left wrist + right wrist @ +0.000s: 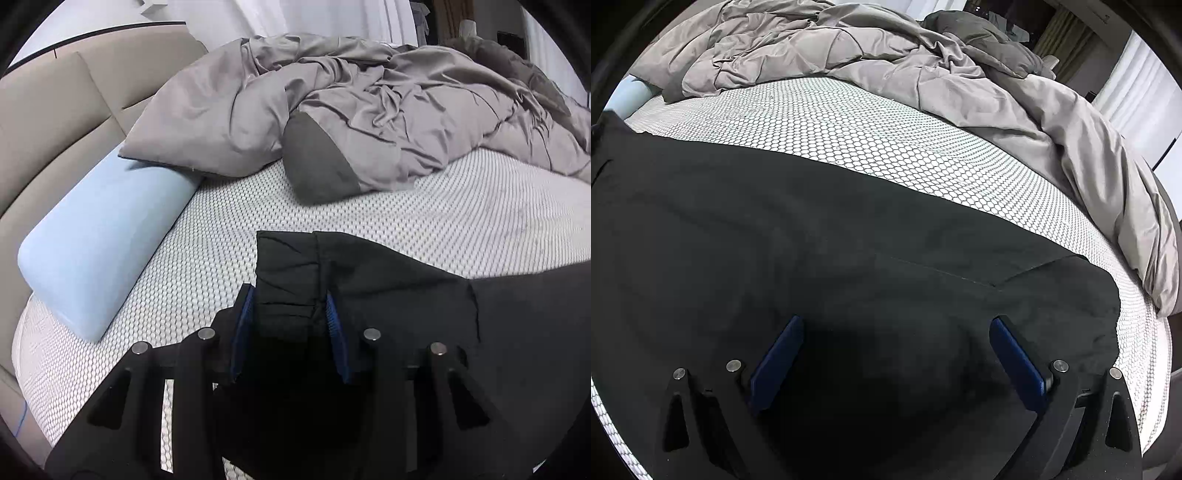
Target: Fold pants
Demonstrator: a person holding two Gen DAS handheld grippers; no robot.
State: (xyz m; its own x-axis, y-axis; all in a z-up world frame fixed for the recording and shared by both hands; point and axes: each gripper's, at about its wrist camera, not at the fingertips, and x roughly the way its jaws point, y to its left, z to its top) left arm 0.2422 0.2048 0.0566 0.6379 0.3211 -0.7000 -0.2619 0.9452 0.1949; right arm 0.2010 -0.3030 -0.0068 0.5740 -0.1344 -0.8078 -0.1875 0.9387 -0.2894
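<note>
Pants – black cloth, matt, faintly fuzzy, stitched seams showing. Mattress – white knit cover, raised honeycomb texture, rough-looking. Duvet grey-beige cloth, smooth, slight sheen, heavily creased; one darker grey patch, matt. Bolster pillow pale blue fabric, smooth, matt. Headboard beige upholstery, fine weave, seamed panels. Left gripper and right gripper matt black plastic, blue ribbed pads, shiny metal pins.

No readable text, labels, brands, numbers or signs anywhere
</note>
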